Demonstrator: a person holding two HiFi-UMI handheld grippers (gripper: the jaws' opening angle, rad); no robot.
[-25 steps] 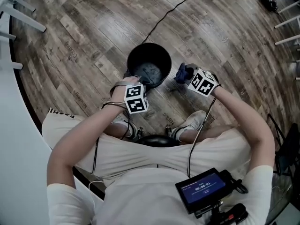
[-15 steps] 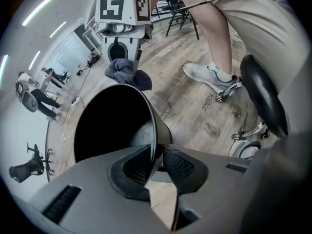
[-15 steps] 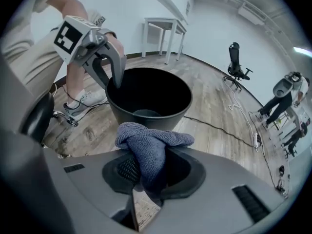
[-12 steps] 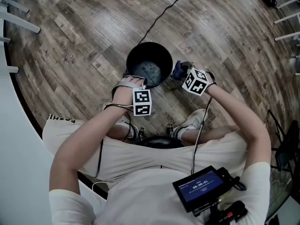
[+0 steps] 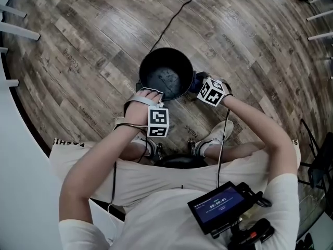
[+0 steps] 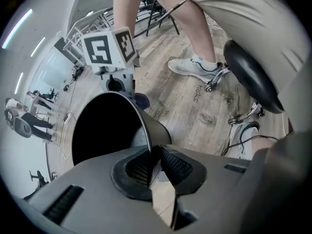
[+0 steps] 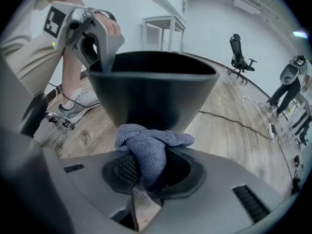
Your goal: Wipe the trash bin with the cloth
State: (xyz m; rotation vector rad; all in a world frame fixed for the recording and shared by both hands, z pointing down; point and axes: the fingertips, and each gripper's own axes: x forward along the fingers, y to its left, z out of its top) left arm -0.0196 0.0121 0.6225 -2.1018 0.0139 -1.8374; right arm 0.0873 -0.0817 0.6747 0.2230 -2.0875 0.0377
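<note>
The round black plastic trash bin (image 5: 149, 69) is stood upright on the wood-plank floor (image 5: 78, 46). Its near rim is pinched in the left hand-held gripper (image 6: 153, 153), whose jaws have just been closed onto it. A bunched-up blue-grey microfibre cloth (image 7: 151, 143) is clenched in the right hand-held gripper (image 7: 146, 169) and held right up against the bin's outer wall.

The small monitor (image 5: 216, 208) at the person's chest shows a white timer on blue, seemingly 00:00:02, though tiny. A floor plank (image 6: 197, 92) bears faint print, roughly "REBS". Upside-down capitals on the shorts' hem (image 5: 67, 142) cannot be read. The left cube (image 5: 158, 122) and right cube (image 5: 209, 91) carry only black-and-white square markers.
</note>
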